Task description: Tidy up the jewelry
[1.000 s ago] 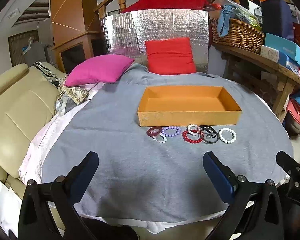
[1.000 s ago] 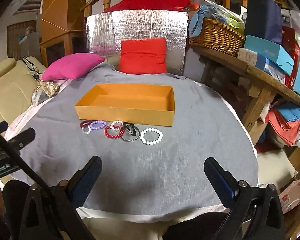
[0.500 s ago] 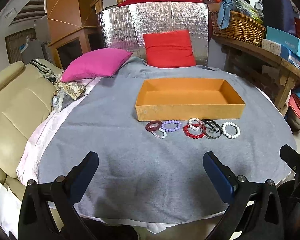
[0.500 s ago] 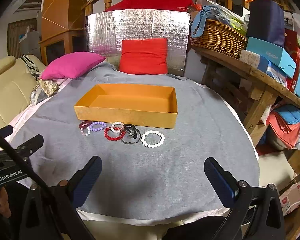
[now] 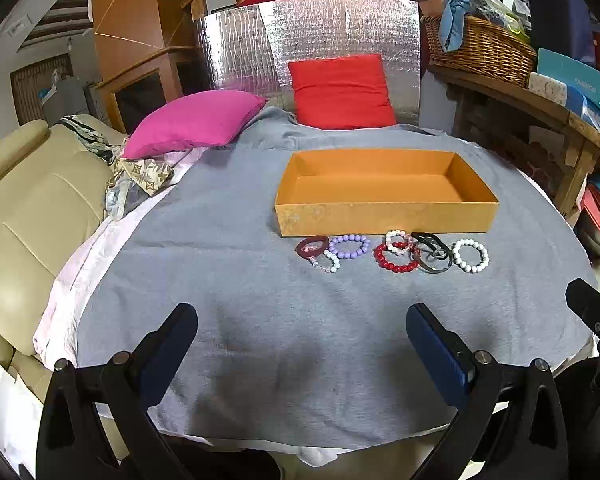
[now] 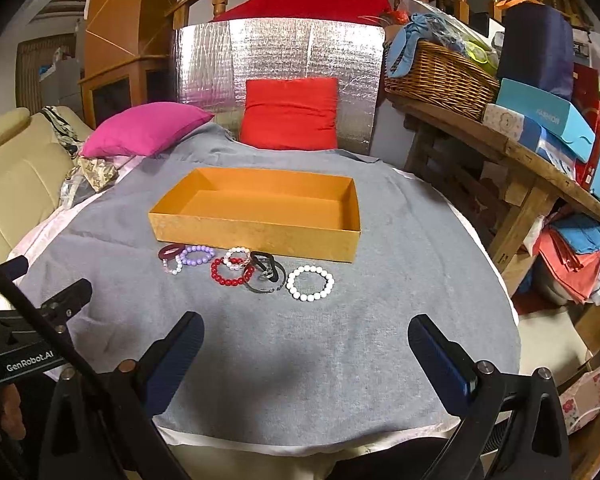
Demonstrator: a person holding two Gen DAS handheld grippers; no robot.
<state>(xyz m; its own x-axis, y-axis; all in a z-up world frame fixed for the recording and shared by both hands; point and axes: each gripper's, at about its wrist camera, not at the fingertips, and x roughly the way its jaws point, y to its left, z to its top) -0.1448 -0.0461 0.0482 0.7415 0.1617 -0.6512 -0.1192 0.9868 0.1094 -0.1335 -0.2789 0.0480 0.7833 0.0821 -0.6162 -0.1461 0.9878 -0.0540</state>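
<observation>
An empty orange box [image 5: 384, 216] [image 6: 256, 232] sits on the grey cloth. In front of it lies a row of bracelets: a maroon band [image 5: 312, 247], a purple bead bracelet [image 5: 349, 246] [image 6: 196, 255], a red bead bracelet [image 5: 396, 258] [image 6: 231, 271], a small white-pink one [image 5: 399, 237], a black band [image 5: 432, 254] [image 6: 265, 274] and a white bead bracelet [image 5: 470, 255] [image 6: 310, 277]. My left gripper [image 5: 302, 344] is open and empty, well short of the bracelets. My right gripper [image 6: 306, 350] is open and empty, also short of them.
A pink cushion [image 5: 192, 122] and a red cushion [image 5: 340, 92] lie at the back before a silver foil panel [image 5: 312, 40]. A beige sofa [image 5: 24, 208] is on the left. A wooden bench [image 6: 500, 148] with a wicker basket [image 6: 436, 76] and boxes stands on the right.
Both grippers have moved slightly closer to the box and bracelets. Both stay open and empty.
</observation>
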